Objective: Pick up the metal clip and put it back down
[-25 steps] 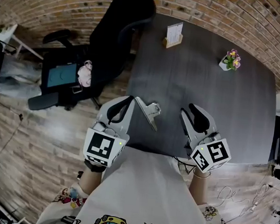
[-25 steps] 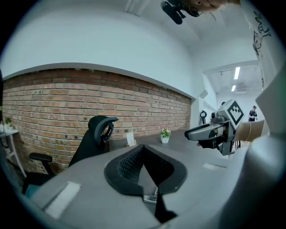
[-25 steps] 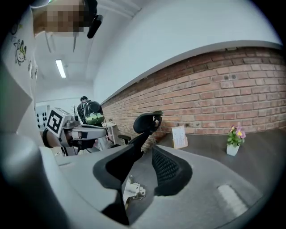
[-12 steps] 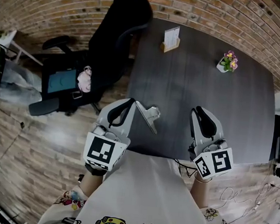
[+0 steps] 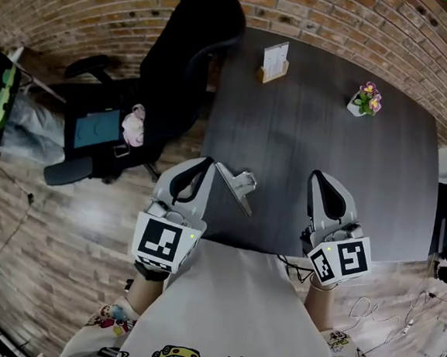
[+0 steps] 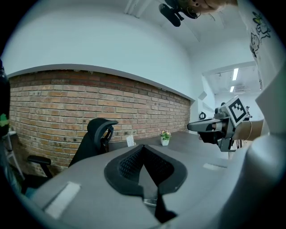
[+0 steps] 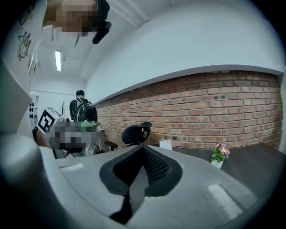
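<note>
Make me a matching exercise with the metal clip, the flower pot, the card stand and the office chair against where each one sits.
Things: 1 metal clip; 2 flower pot; 3 card stand; 4 office chair
Places: A far right of the table; B off the table, past its left edge; C near left of the table; D far left of the table
Pairs: 1-C, 2-A, 3-D, 4-B

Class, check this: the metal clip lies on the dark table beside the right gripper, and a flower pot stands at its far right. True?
No. The head view shows the metal clip beside the left gripper, not the right gripper, whose jaws have just closed empty. The flower pot stands as stated.
</note>
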`<state>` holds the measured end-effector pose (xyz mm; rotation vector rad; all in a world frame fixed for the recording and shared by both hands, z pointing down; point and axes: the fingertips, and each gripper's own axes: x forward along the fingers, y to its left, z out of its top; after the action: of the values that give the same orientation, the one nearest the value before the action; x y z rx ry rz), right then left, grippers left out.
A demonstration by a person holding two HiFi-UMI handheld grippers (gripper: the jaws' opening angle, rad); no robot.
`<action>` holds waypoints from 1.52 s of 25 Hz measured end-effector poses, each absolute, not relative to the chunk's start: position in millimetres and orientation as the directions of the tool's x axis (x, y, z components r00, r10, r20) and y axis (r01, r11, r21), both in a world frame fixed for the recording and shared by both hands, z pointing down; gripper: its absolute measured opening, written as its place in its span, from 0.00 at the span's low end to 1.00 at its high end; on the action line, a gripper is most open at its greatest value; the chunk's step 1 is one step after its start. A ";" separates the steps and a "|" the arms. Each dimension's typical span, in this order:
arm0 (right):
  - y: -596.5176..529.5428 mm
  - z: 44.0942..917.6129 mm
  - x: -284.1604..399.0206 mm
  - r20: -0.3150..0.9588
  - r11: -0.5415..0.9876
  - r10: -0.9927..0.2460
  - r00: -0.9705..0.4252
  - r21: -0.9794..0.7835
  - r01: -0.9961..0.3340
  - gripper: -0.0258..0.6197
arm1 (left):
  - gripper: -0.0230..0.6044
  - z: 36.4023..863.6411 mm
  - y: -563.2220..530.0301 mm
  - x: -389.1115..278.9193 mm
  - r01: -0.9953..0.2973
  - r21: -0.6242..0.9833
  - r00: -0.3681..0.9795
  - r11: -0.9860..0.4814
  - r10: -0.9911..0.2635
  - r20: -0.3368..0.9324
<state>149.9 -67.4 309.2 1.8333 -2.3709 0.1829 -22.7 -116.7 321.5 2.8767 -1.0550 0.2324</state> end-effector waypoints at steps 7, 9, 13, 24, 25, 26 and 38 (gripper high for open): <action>-70.0 319.5 151.7 0.208 0.259 -0.944 -0.256 -0.012 -0.966 0.04 | 0.03 329.3 -118.5 -22.0 -0.659 0.027 0.742 -0.751 -0.645 0.182; -70.8 322.1 151.6 0.216 0.259 -0.942 -0.257 -0.020 -0.966 0.04 | 0.03 330.6 -119.0 -22.6 -0.661 0.030 0.741 -0.750 -0.646 0.185; -71.5 327.2 151.4 0.226 0.258 -0.939 -0.258 -0.032 -0.966 0.04 | 0.03 333.0 -120.1 -23.0 -0.660 0.033 0.741 -0.750 -0.644 0.189; -71.4 334.8 158.2 0.237 0.238 -0.939 -0.250 -0.078 -0.968 0.04 | 0.03 346.6 -120.6 -22.1 -0.662 0.033 0.735 -0.749 -0.640 0.226; -71.3 335.2 158.1 0.238 0.238 -0.939 -0.250 -0.081 -0.968 0.04 | 0.03 344.9 -120.8 -21.1 -0.659 0.033 0.738 -0.751 -0.638 0.221; -71.3 335.8 157.8 0.238 0.238 -0.938 -0.252 -0.085 -0.968 0.04 | 0.03 343.0 -121.1 -20.2 -0.656 0.032 0.742 -0.754 -0.635 0.214; -72.9 341.3 154.3 0.255 0.253 -0.930 -0.266 -0.083 -0.964 0.04 | 0.03 344.2 -122.8 -21.9 -0.656 0.028 0.740 -0.754 -0.636 0.217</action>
<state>154.3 -72.9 341.3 1.8010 -2.3601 0.3342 -21.9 -122.8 344.2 2.8336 -1.0557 0.2966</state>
